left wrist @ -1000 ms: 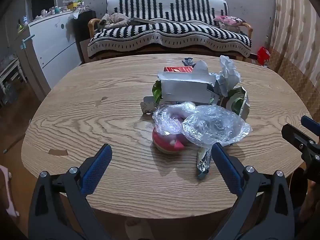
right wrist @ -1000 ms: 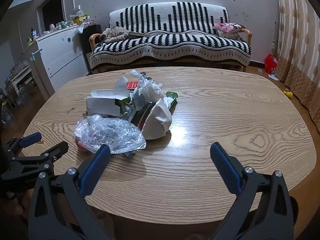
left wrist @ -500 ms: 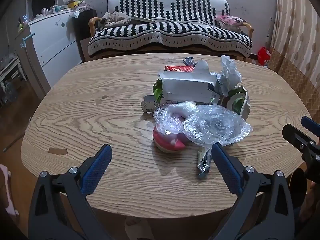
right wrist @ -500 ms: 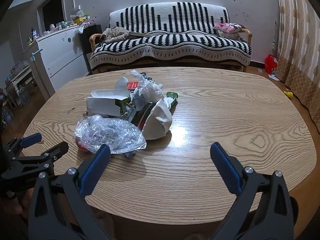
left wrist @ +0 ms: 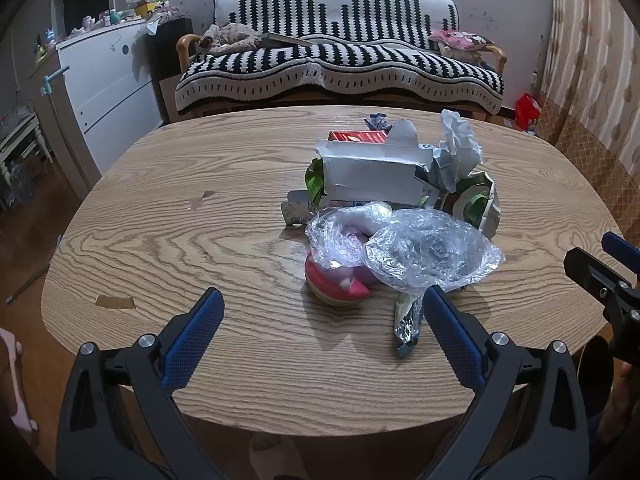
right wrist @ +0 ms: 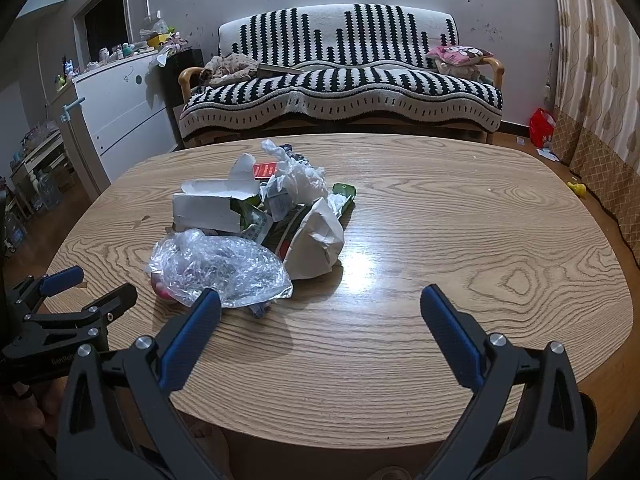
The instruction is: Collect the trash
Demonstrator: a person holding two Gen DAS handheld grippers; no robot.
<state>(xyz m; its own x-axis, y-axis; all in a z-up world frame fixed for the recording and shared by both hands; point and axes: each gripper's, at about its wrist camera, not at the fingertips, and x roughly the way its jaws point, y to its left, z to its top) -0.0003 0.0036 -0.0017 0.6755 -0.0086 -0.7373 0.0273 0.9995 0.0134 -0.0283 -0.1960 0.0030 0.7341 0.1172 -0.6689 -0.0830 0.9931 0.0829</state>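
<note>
Behind the wooden table (left wrist: 168, 240) a striped sofa (left wrist: 340, 64) is sitting against the wall, with a white cabinet (right wrist: 120, 112) to its left. 1 heap of trash is lying on the table, left of the middle as the right camera shows it, and nothing is being held yet.

The left gripper (left wrist: 320, 312) is hovering near the table's front edge with its jaws spread wide, empty, and the clear plastic bag (left wrist: 432, 252) is lying just ahead of its right finger. The right gripper (right wrist: 320, 308) is also gaping wide and empty, pointing at bare wood to the right of the heap.

By my reading, the step in hand is the approach before a first pick. The next move is probably calling for 1 gripper to go forward and down onto a loose outer piece, likely the bag, and to close on a fold of it, since the film looks thin and slippery.

Counted in the heap: 1 clear bag, 1 torn white box (left wrist: 372, 172), 1 red packet (left wrist: 358, 136), 1 crumpled white paper (left wrist: 460, 140), 1 pink round thing (left wrist: 336, 284) under the bag, and 1 foil wrapper (left wrist: 408, 320). Smaller scraps are too tangled to count.
</note>
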